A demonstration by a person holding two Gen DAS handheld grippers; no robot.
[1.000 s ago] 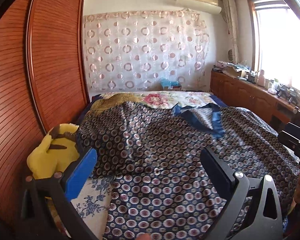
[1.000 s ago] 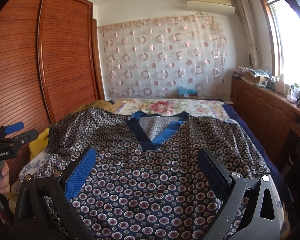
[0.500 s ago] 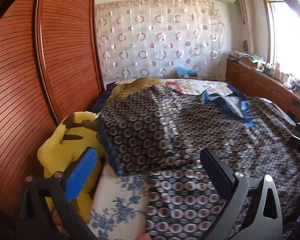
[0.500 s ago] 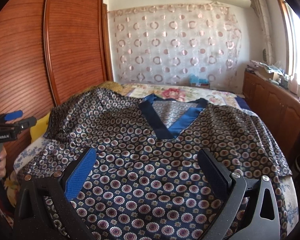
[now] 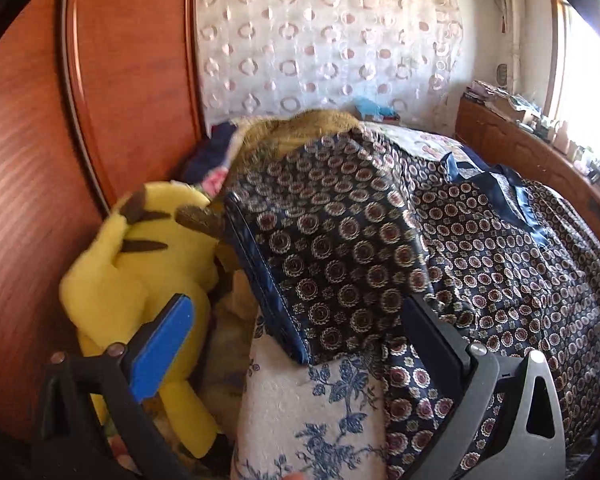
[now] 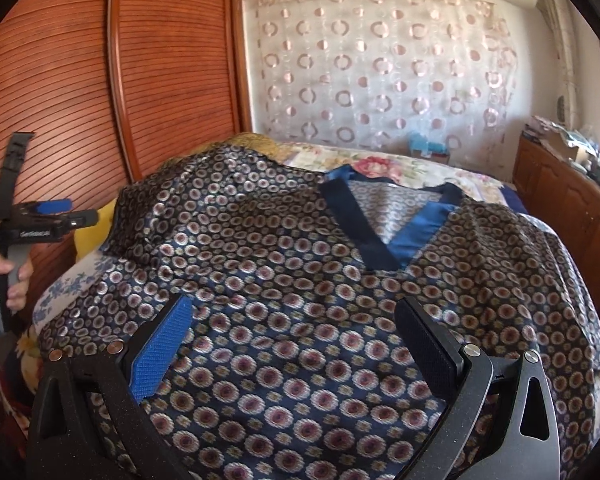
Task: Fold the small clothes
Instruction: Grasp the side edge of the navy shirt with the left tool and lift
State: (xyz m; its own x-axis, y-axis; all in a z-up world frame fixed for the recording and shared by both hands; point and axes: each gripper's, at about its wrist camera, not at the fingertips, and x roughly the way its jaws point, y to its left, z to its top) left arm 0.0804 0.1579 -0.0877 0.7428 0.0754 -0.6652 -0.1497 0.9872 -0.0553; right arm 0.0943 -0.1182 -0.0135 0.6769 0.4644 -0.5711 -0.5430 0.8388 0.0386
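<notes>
A dark navy satin top printed with small round flower medallions (image 6: 300,280) lies spread flat across a bed (image 6: 500,184), its blue-trimmed V-neck (image 6: 380,236) toward the far end near a floral quilt (image 6: 380,164). One short sleeve (image 5: 332,248) reaches the bed's left edge, draped over a white pillow with blue flower print (image 5: 312,408).

The left gripper (image 5: 296,344) hovers over that left edge, its fingers (image 5: 160,356) spread wide with nothing between them; the sleeve's hem sits just ahead of them. A yellow plush toy with brown-tipped ears (image 5: 140,280) is wedged between the pillow and a reddish slatted wooden wardrobe (image 5: 32,160).

The right gripper (image 6: 296,344) hangs above the lower middle of the top, its fingers (image 6: 160,352) also wide apart and empty. In its view, a hand (image 6: 8,276) holds the left gripper's handle at the bed's left side.

A sheer curtain with pink ring pattern (image 6: 380,68) covers the far wall.
</notes>
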